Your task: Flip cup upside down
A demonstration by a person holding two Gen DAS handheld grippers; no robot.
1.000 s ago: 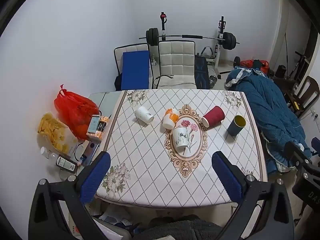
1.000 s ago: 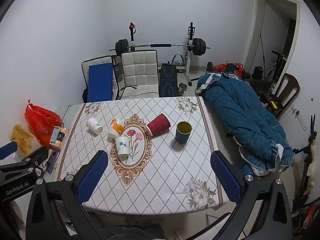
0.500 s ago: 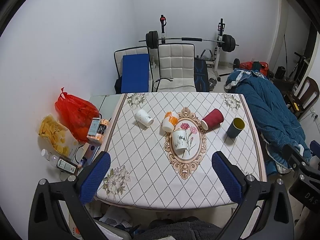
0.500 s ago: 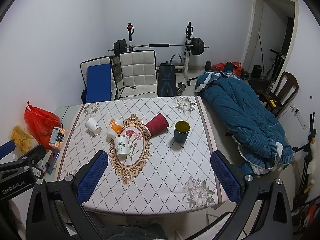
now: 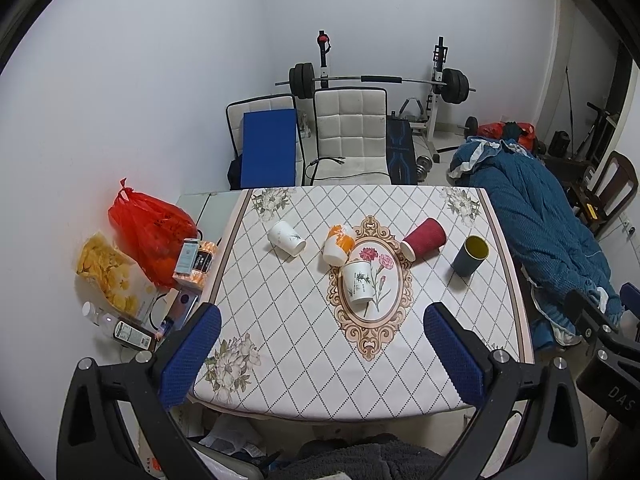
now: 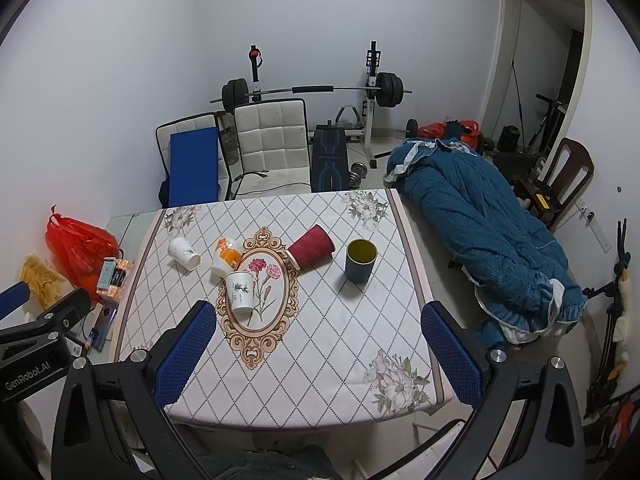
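Blue-padded fingers of the left gripper (image 5: 322, 346) stand wide apart above the near edge of the tabletop (image 5: 304, 368), holding nothing; the right gripper (image 6: 320, 344) hangs likewise, fingers spread and empty. Five cups sit toward the far half of the patterned cloth. At the centre medallion a white flowered cup (image 5: 357, 282) lies tipped, its long axis running roughly 12 to 6 o'clock, mouth toward 12. Touching its rim at 11 o'clock is an orange and white cup (image 5: 338, 243), leaning over. A white cup (image 5: 286, 237) lies on its side at 10 o'clock, mouth toward 4. A red cup (image 5: 425, 237) lies on its side at 1 o'clock, mouth toward 8. A dark blue cup (image 5: 471, 255) with a yellow inside stands upright at 2 o'clock, mouth up, well apart from both grippers.
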